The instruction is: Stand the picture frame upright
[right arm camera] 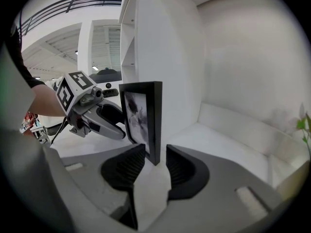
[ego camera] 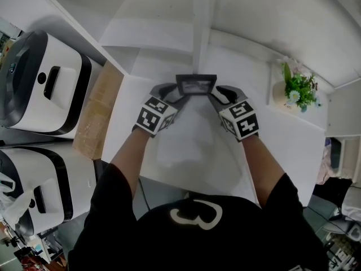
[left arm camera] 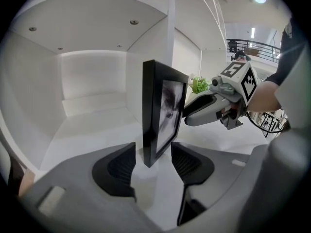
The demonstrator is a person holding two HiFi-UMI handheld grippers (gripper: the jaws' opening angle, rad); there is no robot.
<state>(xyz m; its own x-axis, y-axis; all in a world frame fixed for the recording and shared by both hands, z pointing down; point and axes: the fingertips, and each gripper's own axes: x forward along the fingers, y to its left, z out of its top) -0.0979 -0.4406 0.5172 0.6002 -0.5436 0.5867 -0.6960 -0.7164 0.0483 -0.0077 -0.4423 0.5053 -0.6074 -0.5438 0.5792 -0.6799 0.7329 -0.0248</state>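
Two grippers flank one black picture frame [ego camera: 196, 84], which stands upright on the white table [ego camera: 282, 145], in front of a white shelf unit. The left gripper [left arm camera: 153, 166] and the right gripper [right arm camera: 155, 166] each have their jaws parted around one side edge of the frame. The pads are just clear of it and grip nothing, probably a release with both close enough to catch a tip. One potted plant [ego camera: 299, 89] sits well apart at the right.

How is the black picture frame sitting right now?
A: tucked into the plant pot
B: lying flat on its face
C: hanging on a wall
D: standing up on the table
D: the picture frame stands upright on its bottom edge on the white table.
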